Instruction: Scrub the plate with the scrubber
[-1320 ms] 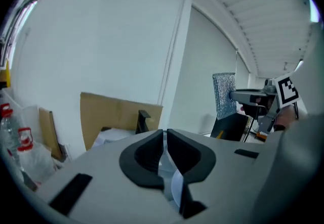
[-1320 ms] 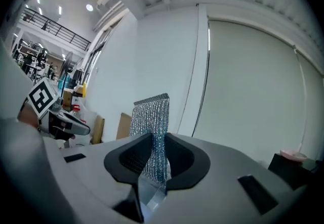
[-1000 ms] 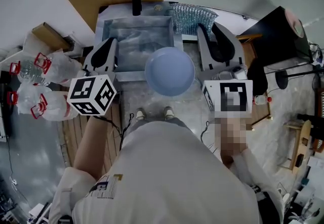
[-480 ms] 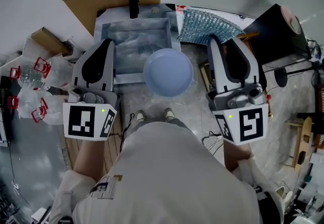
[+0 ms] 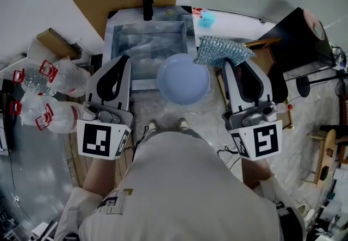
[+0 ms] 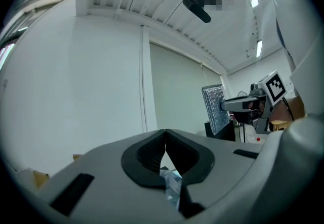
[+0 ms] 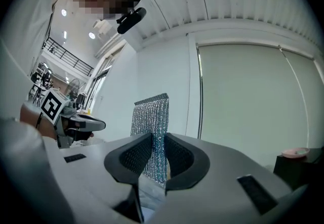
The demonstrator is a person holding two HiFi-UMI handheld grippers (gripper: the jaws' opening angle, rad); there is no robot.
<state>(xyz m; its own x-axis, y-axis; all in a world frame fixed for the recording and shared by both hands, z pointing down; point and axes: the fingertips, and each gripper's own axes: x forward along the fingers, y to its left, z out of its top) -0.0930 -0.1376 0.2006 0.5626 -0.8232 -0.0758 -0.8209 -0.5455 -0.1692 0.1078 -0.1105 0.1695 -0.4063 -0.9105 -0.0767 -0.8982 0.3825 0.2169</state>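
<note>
In the head view, the plate (image 5: 183, 78) sits at frame centre against the sink's (image 5: 110, 44) lower-right corner, the scrubber (image 5: 223, 50) at its upper right. In the left gripper view, the left gripper (image 6: 165, 133) has its jaws pressed together, empty. In the right gripper view, the right gripper (image 7: 153, 139) clamps the upright scrubber.

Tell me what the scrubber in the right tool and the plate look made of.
The scrubber: silvery, glittering knitted mesh, likely metallic-thread cloth; its woven, glinting texture shows. The plate: smooth pale blue, matte, probably plastic or melamine; ceramic can't be excluded.
</note>
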